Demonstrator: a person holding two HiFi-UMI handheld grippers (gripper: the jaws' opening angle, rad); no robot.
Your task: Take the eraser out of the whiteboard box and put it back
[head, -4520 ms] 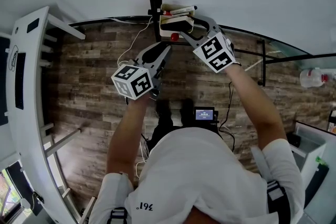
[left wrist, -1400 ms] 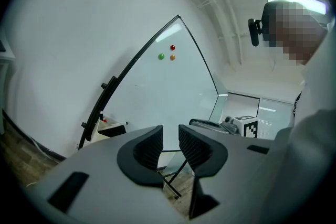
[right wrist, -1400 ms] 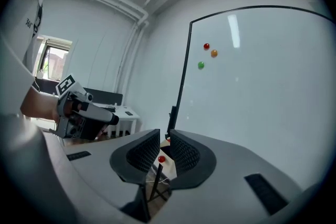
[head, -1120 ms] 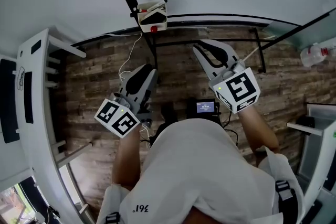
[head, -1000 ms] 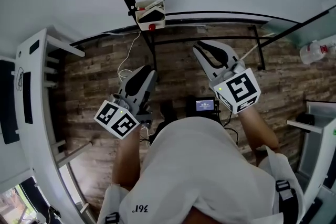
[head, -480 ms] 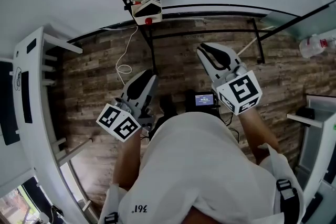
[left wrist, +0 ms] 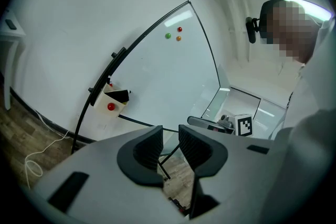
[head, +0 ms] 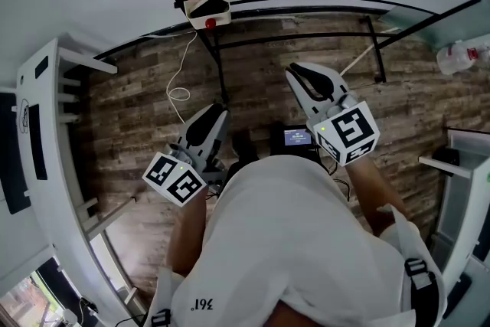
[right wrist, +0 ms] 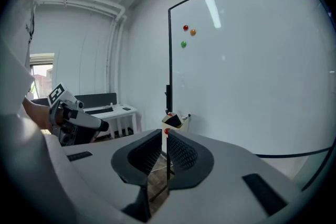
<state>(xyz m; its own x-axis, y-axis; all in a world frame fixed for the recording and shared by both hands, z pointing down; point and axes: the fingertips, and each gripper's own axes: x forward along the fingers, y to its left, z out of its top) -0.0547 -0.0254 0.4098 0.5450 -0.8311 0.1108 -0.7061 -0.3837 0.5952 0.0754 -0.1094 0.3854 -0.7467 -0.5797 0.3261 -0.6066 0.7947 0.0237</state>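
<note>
Since the right gripper (head: 305, 77) stood at the whiteboard box (head: 197, 16) a few seconds ago, both grippers have drawn back and sunk in the head view. The box now sits at 12 o'clock, well apart from them, with the black eraser (head: 209, 7) lying in it. The left gripper (head: 212, 117) hangs at 9 o'clock.

In the left gripper view, the jaws stand a little apart with nothing between them. The box (left wrist: 106, 104) hangs at 10 o'clock on the whiteboard (left wrist: 168, 76) frame, and the eraser (left wrist: 120, 96) is in it.

In the right gripper view, the jaws have just been closing, down to a narrow empty slit. The box (right wrist: 181, 123) shows just above them at 12 o'clock, and the left gripper (right wrist: 100, 126) is at 9 o'clock.
</note>
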